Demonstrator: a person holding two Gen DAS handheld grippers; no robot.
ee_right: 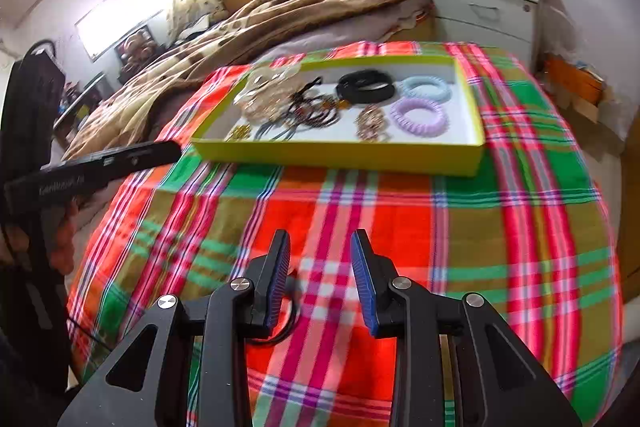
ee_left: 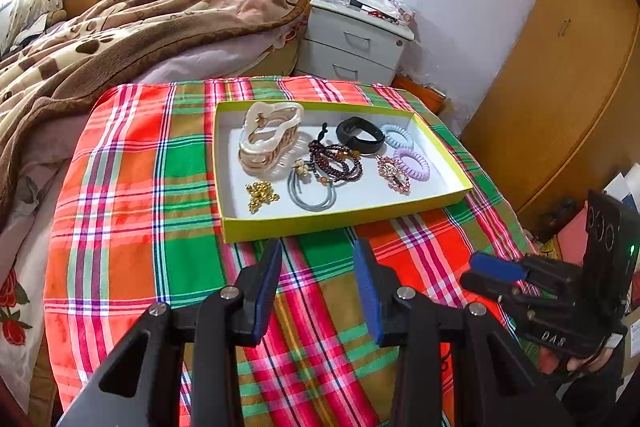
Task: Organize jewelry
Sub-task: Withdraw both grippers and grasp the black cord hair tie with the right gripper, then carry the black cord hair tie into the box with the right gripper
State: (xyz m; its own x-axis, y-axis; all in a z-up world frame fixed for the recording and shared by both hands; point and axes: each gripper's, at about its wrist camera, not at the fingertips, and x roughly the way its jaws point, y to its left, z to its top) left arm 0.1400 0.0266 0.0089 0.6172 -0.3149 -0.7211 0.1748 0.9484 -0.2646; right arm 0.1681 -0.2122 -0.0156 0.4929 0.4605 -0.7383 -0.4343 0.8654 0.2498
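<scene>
A shallow yellow-green box (ee_left: 304,225) (ee_right: 340,157) sits on the plaid cloth and holds the jewelry: a cream hair claw (ee_left: 270,135), a dark bead bracelet (ee_left: 336,161), a black band (ee_left: 360,135) (ee_right: 366,87), a lilac coil tie (ee_left: 412,163) (ee_right: 418,115), a pale blue coil tie (ee_right: 426,87), a pink brooch (ee_left: 394,175), grey hair ties (ee_left: 312,191) and gold beads (ee_left: 260,195). My left gripper (ee_left: 318,251) is open and empty, just short of the box's near wall. My right gripper (ee_right: 320,243) (ee_left: 492,273) is open and empty, further back over the cloth.
The plaid cloth (ee_left: 132,195) covers a small table beside a bed with a brown blanket (ee_left: 120,31). A white nightstand (ee_left: 356,45) with clutter stands behind. A wooden wardrobe (ee_left: 560,87) is at the right.
</scene>
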